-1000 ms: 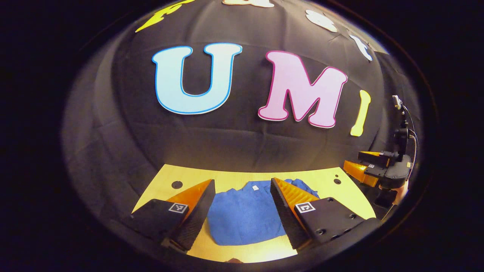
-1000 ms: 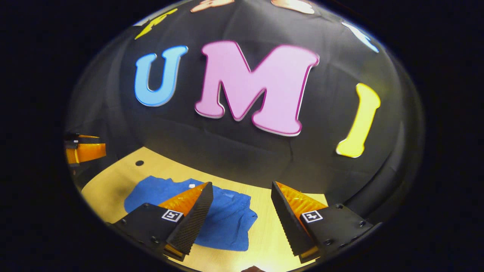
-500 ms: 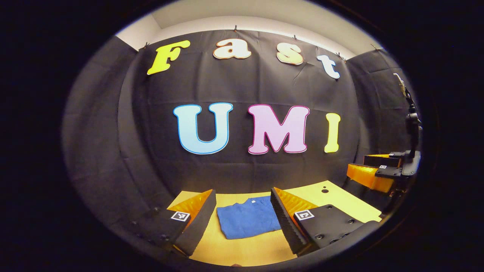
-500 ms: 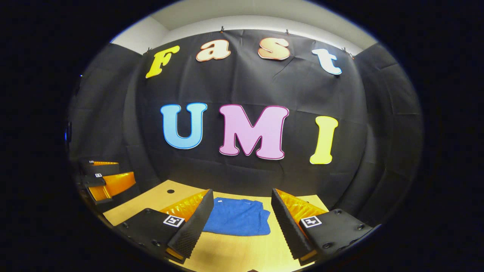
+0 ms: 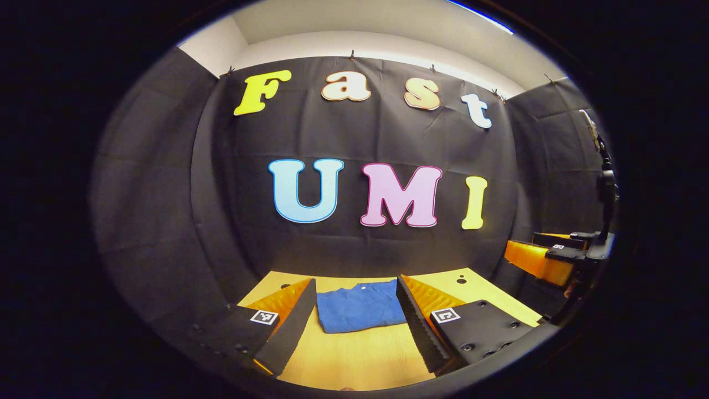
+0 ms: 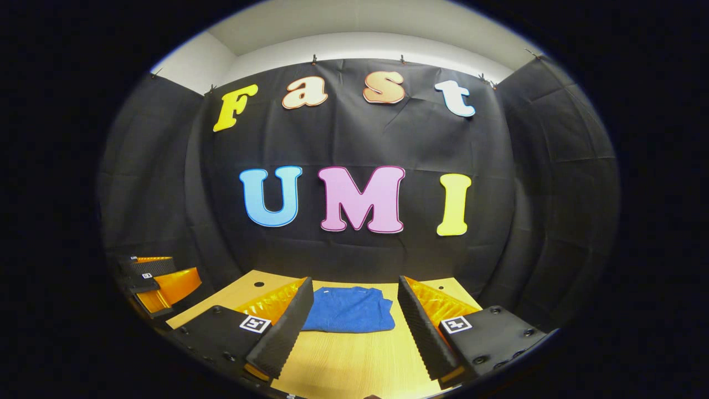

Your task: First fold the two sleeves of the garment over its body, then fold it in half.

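A blue garment (image 5: 360, 306) lies folded into a compact rectangle on the wooden table (image 5: 354, 360), toward its far side. My left gripper (image 5: 354, 327) is open, held back above the table's near part with nothing between its fingers. In the right gripper view the same blue garment (image 6: 348, 310) lies ahead, past my open right gripper (image 6: 352, 330), which is also empty. The right gripper (image 5: 545, 257) shows at the right edge of the left gripper view. At the left edge of the right gripper view the left gripper (image 6: 158, 280) hangs beside the table.
Black cloth walls close the booth behind and at both sides of the table (image 6: 343, 366). Small round holes (image 5: 461, 280) mark the tabletop near its far corners. A dark stand with a cable (image 5: 605, 188) rises at the right.
Both grippers have pulled back and up from the garment, which now looks smaller and farther off. The garment lies flat and folded, with nothing holding it.
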A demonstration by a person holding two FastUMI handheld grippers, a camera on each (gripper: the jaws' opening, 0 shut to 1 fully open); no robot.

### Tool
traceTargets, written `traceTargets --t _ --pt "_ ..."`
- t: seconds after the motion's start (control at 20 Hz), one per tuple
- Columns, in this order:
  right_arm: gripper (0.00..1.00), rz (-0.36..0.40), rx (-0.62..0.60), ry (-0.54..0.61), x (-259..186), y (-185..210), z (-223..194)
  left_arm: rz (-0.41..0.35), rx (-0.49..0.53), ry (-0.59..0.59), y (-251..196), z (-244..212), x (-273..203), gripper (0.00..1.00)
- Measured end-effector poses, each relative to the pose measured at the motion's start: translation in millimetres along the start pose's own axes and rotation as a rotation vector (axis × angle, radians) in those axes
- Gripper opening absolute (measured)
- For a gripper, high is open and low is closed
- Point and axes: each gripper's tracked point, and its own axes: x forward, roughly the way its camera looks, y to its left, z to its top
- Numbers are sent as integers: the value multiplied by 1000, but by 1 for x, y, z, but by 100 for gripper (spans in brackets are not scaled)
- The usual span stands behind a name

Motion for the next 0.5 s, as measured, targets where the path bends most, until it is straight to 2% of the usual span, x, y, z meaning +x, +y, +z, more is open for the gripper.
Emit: traceTargets --t 0.2,0.5 --pt "94 0 -35 0 -3 -3 -2 22 -33 5 9 -1 0 82" --pt "96 -12 -26 -18 -2 -7 4 32 -19 -14 14 9 -2 82"
